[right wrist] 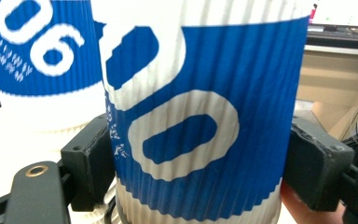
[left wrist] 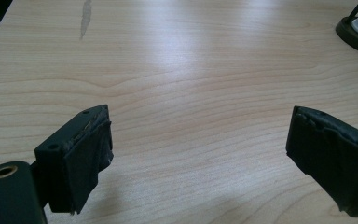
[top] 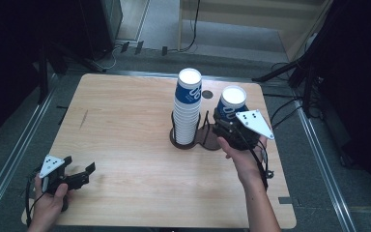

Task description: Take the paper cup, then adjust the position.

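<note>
Clamped between your right gripper's (right wrist: 196, 158) pads sits a blue-and-white ribbed paper cup (right wrist: 200, 116), upside down, held over the right-hand slot of the dark cup holder (top: 207, 137), just beside the tall stack of cups (top: 187, 108) in the left slot. You look mid-placement: the cup is not yet seated. Next, lower it straight, keep it off the stack, then let go. Your left gripper (top: 79, 175) rests spread and empty near the table's (top: 125, 125) front-left corner.

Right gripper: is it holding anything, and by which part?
Yes. The right gripper is shut on a blue-and-white paper cup, its pads pressing opposite sides of the ribbed wall, beside the cup stack.
</note>
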Action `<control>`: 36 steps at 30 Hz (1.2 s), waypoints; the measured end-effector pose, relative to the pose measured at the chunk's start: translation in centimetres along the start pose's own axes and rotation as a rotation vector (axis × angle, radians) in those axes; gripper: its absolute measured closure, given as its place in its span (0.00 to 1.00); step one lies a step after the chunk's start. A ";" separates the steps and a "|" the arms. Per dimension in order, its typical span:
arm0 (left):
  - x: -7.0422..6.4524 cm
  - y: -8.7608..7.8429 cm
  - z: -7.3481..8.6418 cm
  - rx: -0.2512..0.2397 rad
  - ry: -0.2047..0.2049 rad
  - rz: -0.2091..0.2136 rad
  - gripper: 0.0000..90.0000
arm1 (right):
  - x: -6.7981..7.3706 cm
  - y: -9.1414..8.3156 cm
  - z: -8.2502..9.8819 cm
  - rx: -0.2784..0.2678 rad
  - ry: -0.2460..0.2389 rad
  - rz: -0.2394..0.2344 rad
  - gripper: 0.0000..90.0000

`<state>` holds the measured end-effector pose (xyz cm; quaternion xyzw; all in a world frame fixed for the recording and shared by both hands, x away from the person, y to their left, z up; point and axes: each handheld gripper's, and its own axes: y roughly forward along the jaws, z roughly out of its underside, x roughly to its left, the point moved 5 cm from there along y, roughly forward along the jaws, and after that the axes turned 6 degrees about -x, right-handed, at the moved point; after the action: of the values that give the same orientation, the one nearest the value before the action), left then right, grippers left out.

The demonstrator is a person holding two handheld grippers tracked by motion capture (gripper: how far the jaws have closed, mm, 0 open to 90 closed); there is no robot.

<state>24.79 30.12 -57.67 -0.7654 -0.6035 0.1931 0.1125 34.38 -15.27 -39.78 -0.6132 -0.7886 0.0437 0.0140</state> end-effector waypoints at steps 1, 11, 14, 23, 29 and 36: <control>0.0 0.0 0.0 0.001 0.000 0.001 0.09 | 0.0 -0.2 0.5 0.002 0.002 0.003 0.22; 0.0 0.0 0.0 0.001 0.003 0.003 0.09 | 0.3 -1.2 2.6 0.022 0.003 -0.005 0.22; 0.0 0.0 0.0 0.001 0.001 0.004 0.09 | 0.2 -1.6 3.4 0.028 0.002 -0.001 0.22; 0.0 0.0 0.0 0.002 0.001 0.007 0.09 | -0.1 -2.1 5.8 0.059 0.015 0.007 0.22; 0.0 0.0 -0.1 -0.016 -0.006 0.007 0.09 | -0.1 -2.4 7.0 0.067 0.021 0.006 0.22; 0.0 -0.2 -0.2 -0.043 0.007 0.033 0.09 | 0.3 -2.5 8.1 0.087 0.007 0.003 0.22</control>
<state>24.73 30.13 -57.43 -0.7783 -0.5942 0.1794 0.0948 31.31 -16.05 -47.67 -0.6133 -0.7850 0.0757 0.0431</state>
